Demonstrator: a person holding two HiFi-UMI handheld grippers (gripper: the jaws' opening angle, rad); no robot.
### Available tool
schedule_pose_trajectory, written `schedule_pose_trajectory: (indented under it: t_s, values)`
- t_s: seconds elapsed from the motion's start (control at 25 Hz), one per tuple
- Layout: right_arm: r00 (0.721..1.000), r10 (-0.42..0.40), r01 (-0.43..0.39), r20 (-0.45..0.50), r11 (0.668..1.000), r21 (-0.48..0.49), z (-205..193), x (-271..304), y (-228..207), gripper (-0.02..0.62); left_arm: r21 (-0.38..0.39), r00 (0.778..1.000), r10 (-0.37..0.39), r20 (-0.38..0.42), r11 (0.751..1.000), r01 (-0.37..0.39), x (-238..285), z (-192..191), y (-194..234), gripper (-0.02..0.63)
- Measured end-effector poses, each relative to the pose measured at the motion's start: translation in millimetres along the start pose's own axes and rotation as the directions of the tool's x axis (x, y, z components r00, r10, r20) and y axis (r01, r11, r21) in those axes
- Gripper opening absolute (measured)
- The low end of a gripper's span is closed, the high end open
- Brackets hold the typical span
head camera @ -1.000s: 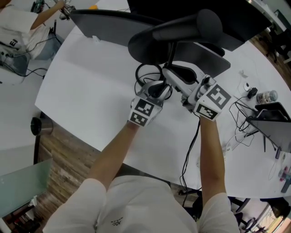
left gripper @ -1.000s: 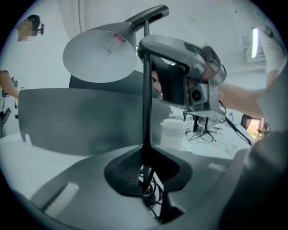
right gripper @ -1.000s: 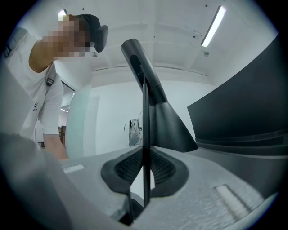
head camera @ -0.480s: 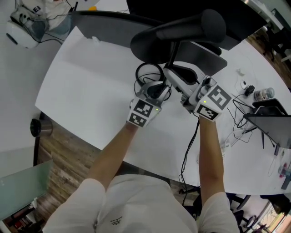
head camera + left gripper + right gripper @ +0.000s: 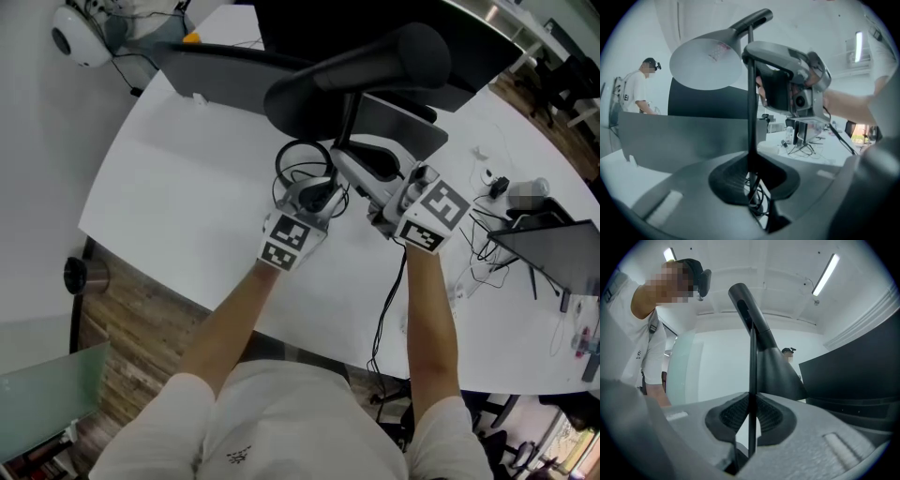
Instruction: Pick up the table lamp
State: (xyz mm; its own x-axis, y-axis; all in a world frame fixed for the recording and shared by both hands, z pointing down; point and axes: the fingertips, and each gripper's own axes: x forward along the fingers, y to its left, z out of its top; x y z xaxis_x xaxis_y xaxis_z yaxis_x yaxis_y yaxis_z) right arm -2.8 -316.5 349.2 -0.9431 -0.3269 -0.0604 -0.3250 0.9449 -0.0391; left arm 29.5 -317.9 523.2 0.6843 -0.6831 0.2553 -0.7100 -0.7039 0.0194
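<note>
Starting nearest, two bare forearms reach out over the white table [image 5: 187, 206], each ending in a gripper with a black-and-white marker cube. The left gripper [image 5: 314, 195] and the right gripper [image 5: 377, 197] face each other from either side, and both are clenched on the thin stem [image 5: 750, 117] of the table lamp [image 5: 370, 73]. In each gripper view the rod runs straight up through the notch between the ribbed, rubbery pads [image 5: 733, 420].

The step in hand looks like the lift itself. It should go best with both hands rising at one pace, so the stem stays plumb. The rod is a smooth, narrow black metal bar (little for the pads to bite on), so a firm, even squeeze matters. Any twist between the two grips could let it slide or swing.

Beyond the jaws, the matte grey shade [image 5: 705, 63] flares into a wide cone off to one side of the stem. That makes the lamp top-heavy and likely to tip that way. A loop of black cable [image 5: 305, 155] lies on the table just past the left gripper and may drag. I cannot pick out the lamp's base from above. Farthest off stands a dark partition [image 5: 225, 70].
</note>
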Motion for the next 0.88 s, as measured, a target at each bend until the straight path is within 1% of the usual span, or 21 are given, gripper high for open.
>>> schedule_pose_trajectory:
  t_s: [0.56,0.76,0.88]
  values:
    - [0.999,-0.019,0.019,0.027,1.000,-0.022,58.5,-9.0,25.5,0.037,0.036,0.999,-0.026,0.030,0.999,0.025,-27.3,52.1,-19.7,0.046]
    - [0.999,-0.025,0.026,0.032,0.999,-0.025,72.9,-12.9,34.8,0.037,0.057,0.998,-0.031,0.057,0.998,0.028,-35.2,62.3,-24.5,0.046]
    - [0.999,-0.026,0.027,0.033,0.999,-0.025,78.7,-15.8,40.4,0.037,0.066,0.998,-0.037,0.055,0.997,0.033,-40.3,66.1,-29.1,0.046]
